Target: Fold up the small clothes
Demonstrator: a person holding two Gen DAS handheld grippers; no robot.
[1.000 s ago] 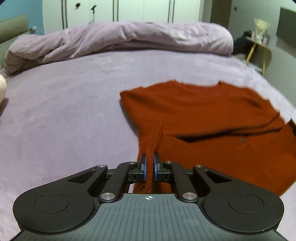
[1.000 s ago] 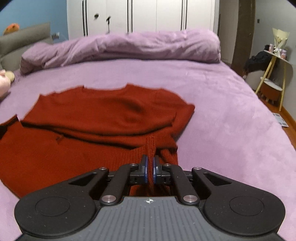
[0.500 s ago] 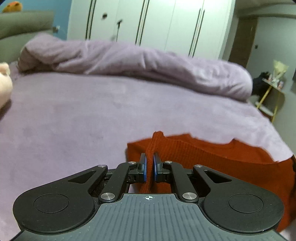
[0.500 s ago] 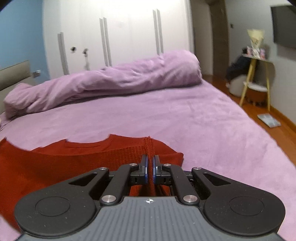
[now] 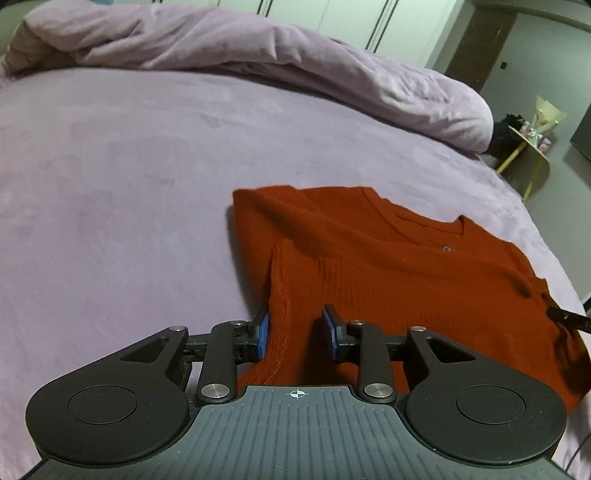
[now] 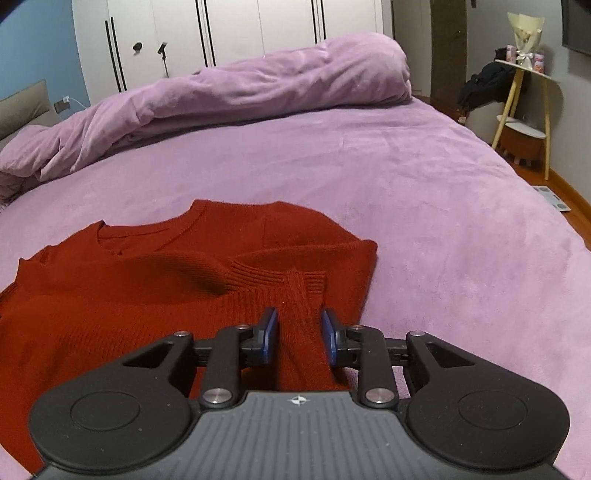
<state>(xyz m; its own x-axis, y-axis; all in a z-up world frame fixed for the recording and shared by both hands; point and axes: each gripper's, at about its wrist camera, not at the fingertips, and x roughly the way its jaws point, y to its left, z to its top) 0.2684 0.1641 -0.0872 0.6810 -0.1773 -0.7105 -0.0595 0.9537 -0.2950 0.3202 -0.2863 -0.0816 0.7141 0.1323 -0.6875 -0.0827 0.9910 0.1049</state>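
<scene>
Both the left hand-held gripper (image 5: pixel 295 334) and right hand-held gripper (image 6: pixel 298 336) stand open astride the red sweater's (image 6: pixel 155 291) folded hem on the bed (image 6: pixel 424 192); next, withdraw cleanly without dragging fabric.

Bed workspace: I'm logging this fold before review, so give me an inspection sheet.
Surface: purple bed sheet, smooth.
Job's things: red sweater folded over, hem lying short of the neckline.
Clutter: rolled duvet at the far edge.
Grippers: left tongs and right tongs open, a ridge of knit between each pair.
Cables: charger lead by the headboard.
Surroundings: white wardrobe, side table.
</scene>
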